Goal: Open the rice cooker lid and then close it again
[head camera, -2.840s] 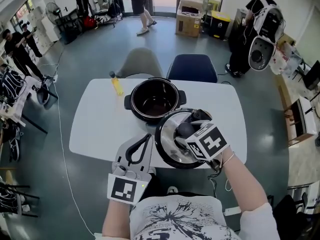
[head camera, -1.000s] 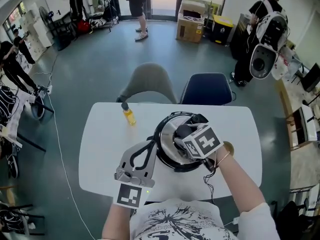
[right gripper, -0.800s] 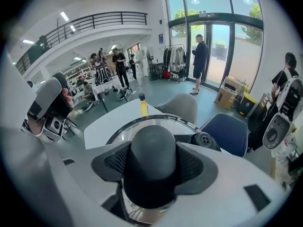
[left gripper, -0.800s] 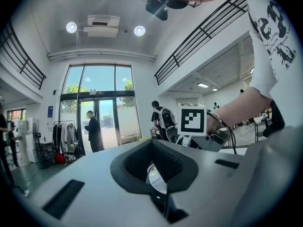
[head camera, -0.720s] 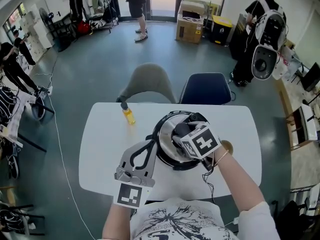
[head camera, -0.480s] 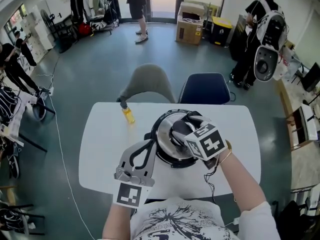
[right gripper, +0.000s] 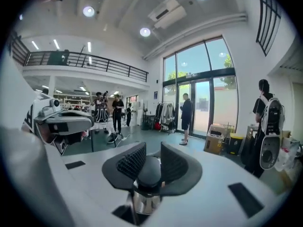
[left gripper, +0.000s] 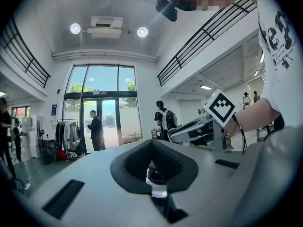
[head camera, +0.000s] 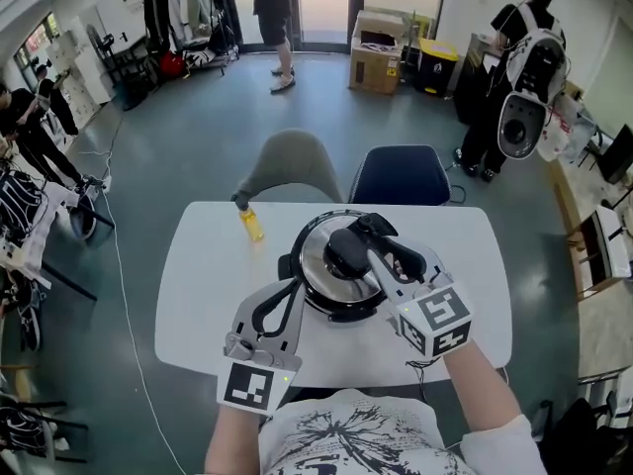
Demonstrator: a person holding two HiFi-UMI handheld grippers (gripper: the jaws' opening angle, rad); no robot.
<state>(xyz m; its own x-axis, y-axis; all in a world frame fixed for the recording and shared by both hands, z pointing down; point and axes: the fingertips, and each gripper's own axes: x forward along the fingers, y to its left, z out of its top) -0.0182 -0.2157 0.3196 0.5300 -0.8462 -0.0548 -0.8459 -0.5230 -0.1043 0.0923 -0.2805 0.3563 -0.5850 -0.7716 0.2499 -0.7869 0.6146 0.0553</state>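
Note:
The black rice cooker (head camera: pixel 332 311) stands mid-table with its steel lid (head camera: pixel 318 265) on it, black knob (head camera: pixel 344 252) on top. My right gripper (head camera: pixel 381 240) hovers just right of the knob. Its jaws have just been closing and stand open only a narrow gap. In the right gripper view (right gripper: pixel 149 155) the knob (right gripper: pixel 149 171) shows through that gap, ahead of the pads and not held. My left gripper (head camera: pixel 292 285) is shut and empty, tips close to the cooker's left side; the left gripper view (left gripper: pixel 152 148) shows the same.
A small yellow bottle (head camera: pixel 247 224) stands on the white table (head camera: pixel 198 295) left of the cooker. A grey chair (head camera: pixel 292 166) and a blue chair (head camera: pixel 401 176) sit at the far edge. People stand around the room beyond.
The lid went from the table's front onto the pot. Since half a second ago my right gripper has left the knob and drawn back toward me. My left gripper shifted slightly.

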